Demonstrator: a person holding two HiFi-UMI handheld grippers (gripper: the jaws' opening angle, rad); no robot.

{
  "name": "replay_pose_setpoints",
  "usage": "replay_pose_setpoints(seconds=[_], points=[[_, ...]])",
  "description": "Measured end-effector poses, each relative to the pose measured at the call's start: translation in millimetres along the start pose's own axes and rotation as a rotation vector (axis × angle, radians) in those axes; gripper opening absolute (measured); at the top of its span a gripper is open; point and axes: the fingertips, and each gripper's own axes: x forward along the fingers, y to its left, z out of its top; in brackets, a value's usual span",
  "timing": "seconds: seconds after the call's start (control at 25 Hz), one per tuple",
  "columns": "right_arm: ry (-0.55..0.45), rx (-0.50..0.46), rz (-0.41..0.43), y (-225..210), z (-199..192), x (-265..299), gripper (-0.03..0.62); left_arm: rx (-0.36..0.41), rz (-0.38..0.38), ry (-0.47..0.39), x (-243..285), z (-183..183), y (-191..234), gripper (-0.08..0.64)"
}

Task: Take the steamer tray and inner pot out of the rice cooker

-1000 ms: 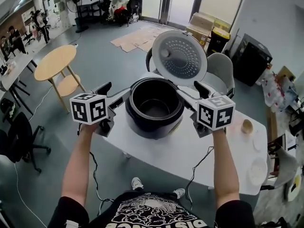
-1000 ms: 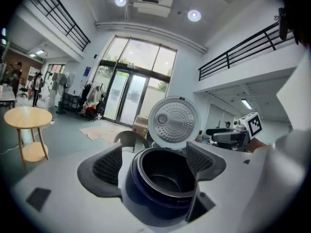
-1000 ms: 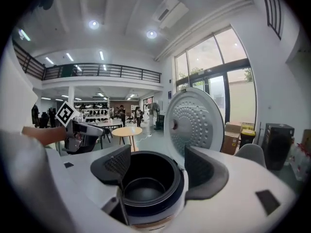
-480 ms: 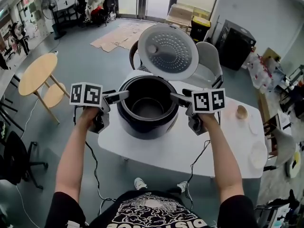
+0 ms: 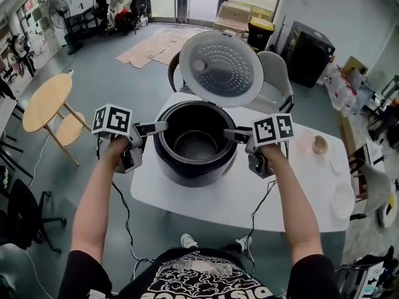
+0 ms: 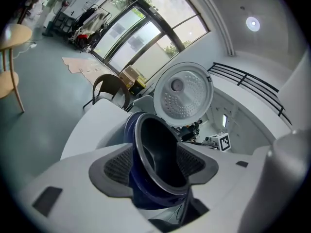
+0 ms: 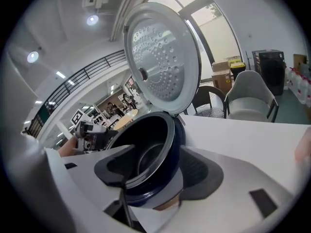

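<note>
- While the rice cooker [image 5: 193, 167] stands before us with its lid [image 5: 227, 67] up, we hold the left gripper [image 5: 158, 128] at its left edge and the right gripper [image 5: 232, 134] at its right edge, pointing at each other across the opening
- We see the inner pot [image 5: 196, 143] seated in the cooker; its grey rim [image 6: 146, 149] runs between the left jaws, one pad outside the blue body and one over the dark hollow
- We find the same on the other side: the rim passes between the right jaws in the right gripper view
- We have just been closing both pairs of jaws, yet they stand apart around the rim, and we see no pad pressing on it
- We cannot tell a steamer tray apart from the pot in the dark interior
- We see the cooker resting on a white table [image 5: 249, 198], with a small bowl [image 5: 320, 144] and a white plate [image 5: 341, 199] well apart from it towards the right end
- We stand on a grey floor [image 5: 112, 73]; a round wooden table [image 5: 47, 101] is off to the left, a grey chair [image 5: 277, 83] sits just behind the cooker, and flattened cardboard [image 5: 159, 45] lies farther back near the glass doors
</note>
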Motion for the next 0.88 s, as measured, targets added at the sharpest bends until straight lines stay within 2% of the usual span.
replay_pose_setpoints(seconds=[0.24,0.36,0.48,0.52,0.88], points=[[0.044,0.045,0.030,2,-2,8,0.265,0.037,0.054,0.078,12,-7,1,0.242],[0.052,0.059,-0.024,-7,-2,9,0.223,0.089,0.141,0.112,17,-9,6,0.189],[0.039,0.052,-0.115,-22,-2,7,0.109,0.122,0.230,0.121,20,-7,14,0.111],[0.033,0.055,-0.130,-25,-2,6,0.107,0.125,0.249,0.118,21,-7,15,0.077],[0.016,0.135,-0.155,-26,0,2,0.086,0.109,0.265,0.070,16,-7,12,0.057]])
